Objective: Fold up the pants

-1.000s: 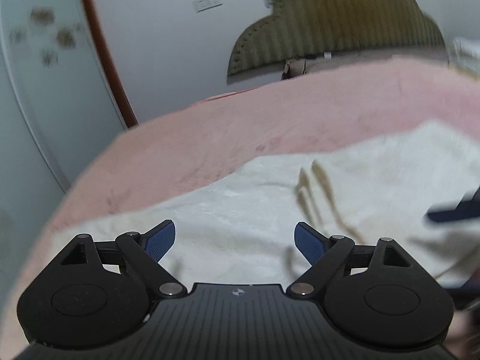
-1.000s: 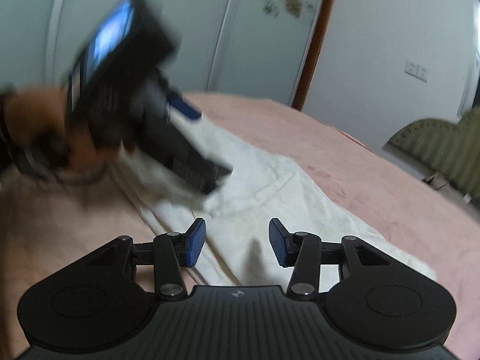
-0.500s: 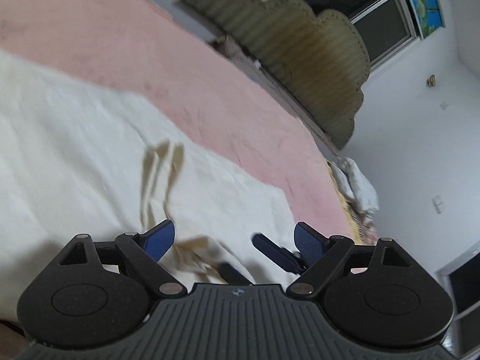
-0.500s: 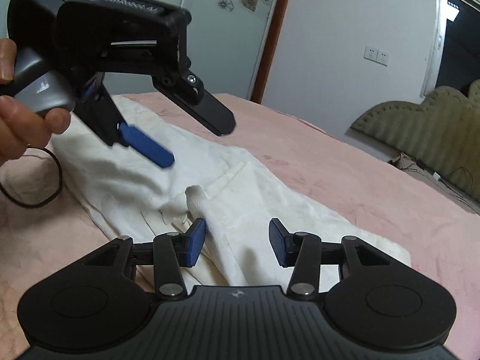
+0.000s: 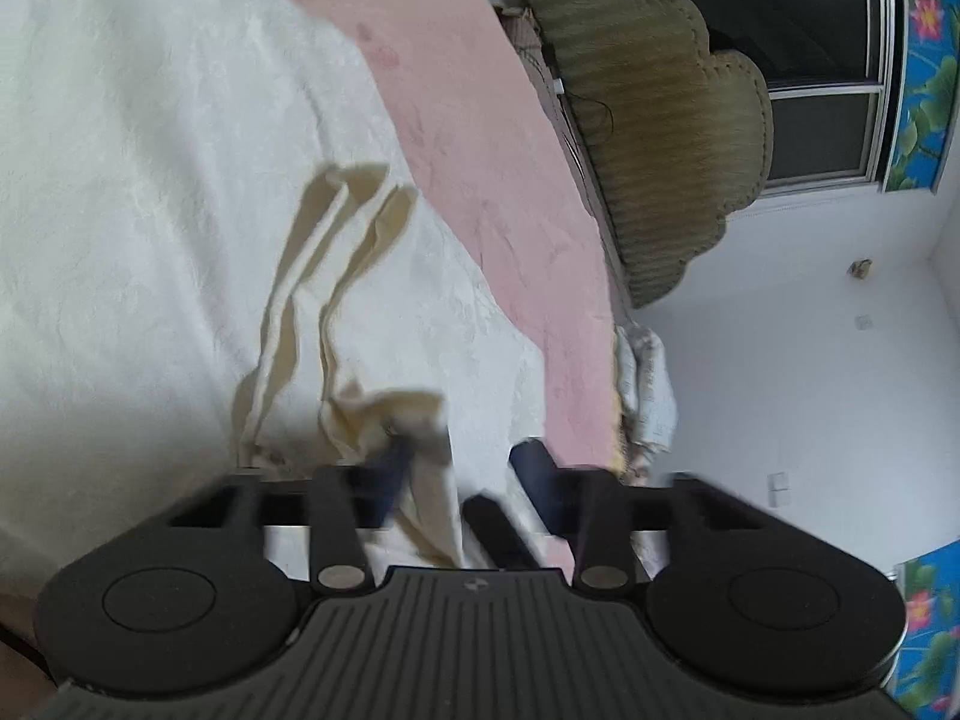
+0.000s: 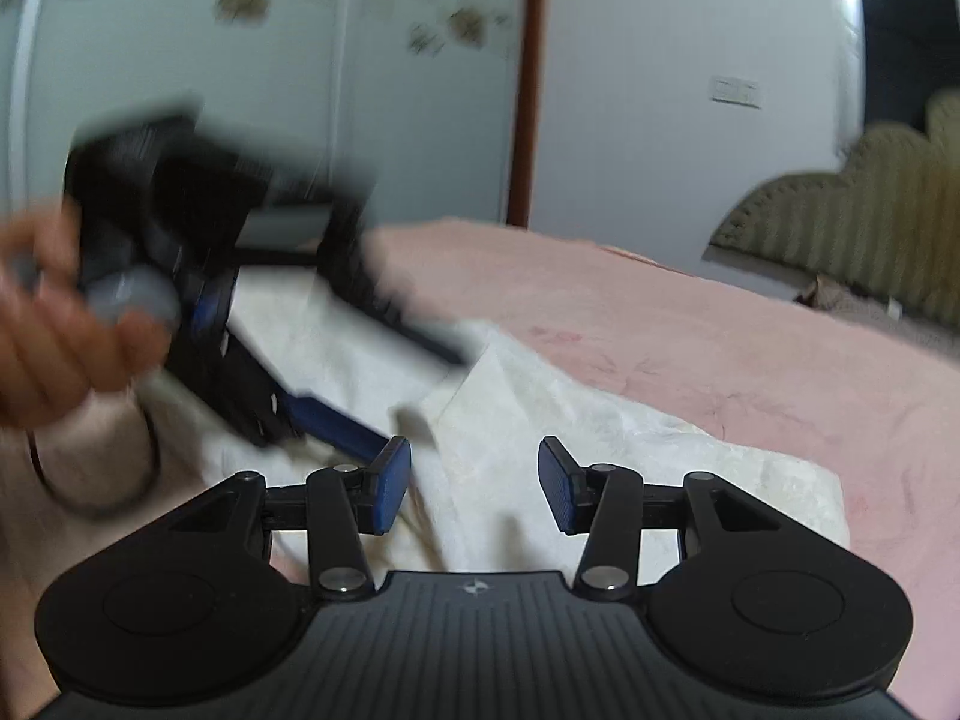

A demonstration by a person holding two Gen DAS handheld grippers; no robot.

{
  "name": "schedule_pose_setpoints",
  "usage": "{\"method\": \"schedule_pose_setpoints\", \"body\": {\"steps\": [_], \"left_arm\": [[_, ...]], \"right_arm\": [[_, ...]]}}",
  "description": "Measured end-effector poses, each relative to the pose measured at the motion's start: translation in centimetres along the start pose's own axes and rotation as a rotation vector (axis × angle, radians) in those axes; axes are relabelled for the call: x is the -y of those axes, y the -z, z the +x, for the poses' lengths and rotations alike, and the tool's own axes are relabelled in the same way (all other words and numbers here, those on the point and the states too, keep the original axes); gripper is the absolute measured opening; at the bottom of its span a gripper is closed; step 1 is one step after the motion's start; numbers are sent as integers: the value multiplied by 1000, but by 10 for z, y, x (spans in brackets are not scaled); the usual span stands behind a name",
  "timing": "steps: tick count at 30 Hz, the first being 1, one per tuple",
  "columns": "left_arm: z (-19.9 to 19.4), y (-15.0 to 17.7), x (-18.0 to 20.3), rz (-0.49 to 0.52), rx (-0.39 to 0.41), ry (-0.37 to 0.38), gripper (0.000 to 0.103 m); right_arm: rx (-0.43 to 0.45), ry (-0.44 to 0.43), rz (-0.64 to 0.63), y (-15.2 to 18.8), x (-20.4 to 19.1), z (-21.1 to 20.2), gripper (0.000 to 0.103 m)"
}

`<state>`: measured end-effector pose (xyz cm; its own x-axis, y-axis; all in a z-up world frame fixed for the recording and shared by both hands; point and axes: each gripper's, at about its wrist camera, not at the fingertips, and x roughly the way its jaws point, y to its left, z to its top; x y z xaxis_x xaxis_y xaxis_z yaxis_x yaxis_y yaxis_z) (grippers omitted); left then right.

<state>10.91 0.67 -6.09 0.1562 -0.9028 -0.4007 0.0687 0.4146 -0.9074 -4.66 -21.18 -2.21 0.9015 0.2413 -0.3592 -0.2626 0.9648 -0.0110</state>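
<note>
Since the earlier frames, the left gripper has rolled hard and dropped onto the cream pants, and its fingers, spread wide before, are closing now with a bunched tan fold of the fabric between them; motion blur hides whether the pads already press it. The right gripper has shifted only slightly and its blue-padded fingers keep the same part-open gap, with nothing between them, hovering over the pants. The pants lie spread on the pink bed cover, their far edge running along the middle of the bed, with two tan drawstring-like strips lying on top. In the right wrist view a person's hand grips the left gripper's handle at the near-left side of the bed, blurred. White lettering on that gripper's body is too smeared to read. An olive padded headboard stands at the bed's far end.
</note>
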Motion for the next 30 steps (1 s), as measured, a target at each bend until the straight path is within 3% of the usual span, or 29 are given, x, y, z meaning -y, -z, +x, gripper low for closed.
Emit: {"method": "schedule_pose_setpoints", "body": {"steps": [3,5,8,10,11,12,14,17,21,26,30], "left_arm": [[1,2,-7,-24,-11,40,4],[0,6,-3,24,6,1,3],[-7,9,-1,41,21,-1,4],[-12,8,-2,36,31,-7,8],[-16,8,-4,30,41,-10,15],[-20,7,-5,23,46,-10,34],[-28,5,-11,-9,69,8,59],[-34,3,-11,-13,82,8,60],[-41,6,-6,12,82,-16,60],[-44,6,-7,10,69,-14,63],[-35,7,-6,8,43,-22,67]], "right_arm": [[-29,14,107,-2,18,6,61],[-73,61,83,0,17,14,61],[-69,52,87,0,13,14,61],[-51,31,125,-2,17,9,61],[-46,0,137,-3,20,6,61],[-39,-29,132,-4,20,2,61],[-34,-59,59,-6,10,-3,61],[-51,-82,-85,-5,-16,-1,61],[-97,-102,-186,3,-40,14,60],[-124,19,-277,9,-50,27,60],[-100,106,-232,8,-38,27,60]]}}
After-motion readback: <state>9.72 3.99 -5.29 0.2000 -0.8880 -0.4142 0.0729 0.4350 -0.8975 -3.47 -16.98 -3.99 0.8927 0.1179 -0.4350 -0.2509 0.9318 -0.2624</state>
